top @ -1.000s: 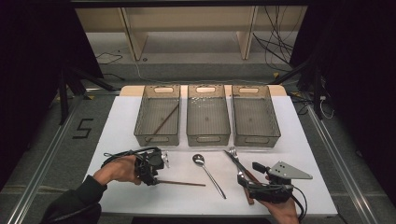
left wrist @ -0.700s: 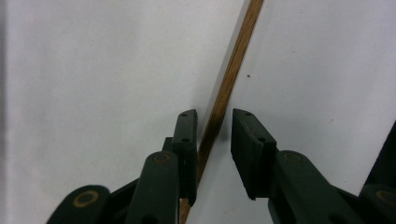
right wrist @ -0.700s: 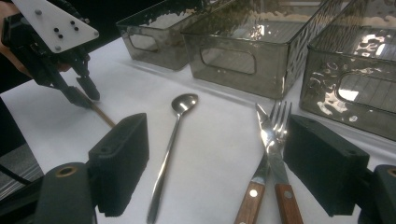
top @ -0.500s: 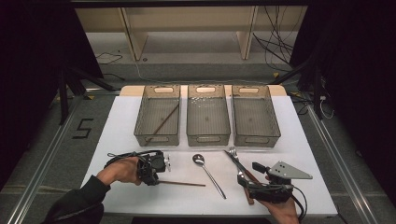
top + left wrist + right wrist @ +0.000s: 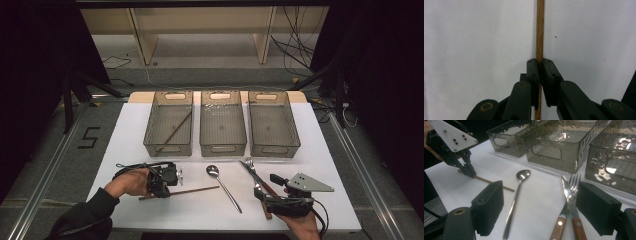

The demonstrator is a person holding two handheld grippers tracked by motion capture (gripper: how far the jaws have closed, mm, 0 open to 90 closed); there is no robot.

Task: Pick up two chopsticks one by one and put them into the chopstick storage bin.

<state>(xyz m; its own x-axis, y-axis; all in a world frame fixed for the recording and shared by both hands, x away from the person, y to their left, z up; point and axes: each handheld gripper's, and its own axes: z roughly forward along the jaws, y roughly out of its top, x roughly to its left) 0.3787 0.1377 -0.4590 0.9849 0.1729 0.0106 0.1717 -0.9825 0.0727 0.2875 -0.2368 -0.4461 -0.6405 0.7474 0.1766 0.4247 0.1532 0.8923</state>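
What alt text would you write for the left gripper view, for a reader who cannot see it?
The left gripper has just closed its two black fingers on a thin wooden stick. The stick runs straight up the picture over a plain white table.

The high view looks forward and down over the whole worktop [image 5: 125, 125]. The left gripper view sits very close, pointing straight down along a stick [image 5: 539, 30]. The right gripper view looks low across the worktop; with the high view it shares the spoon [image 5: 517, 187] and trays [image 5: 554, 147].
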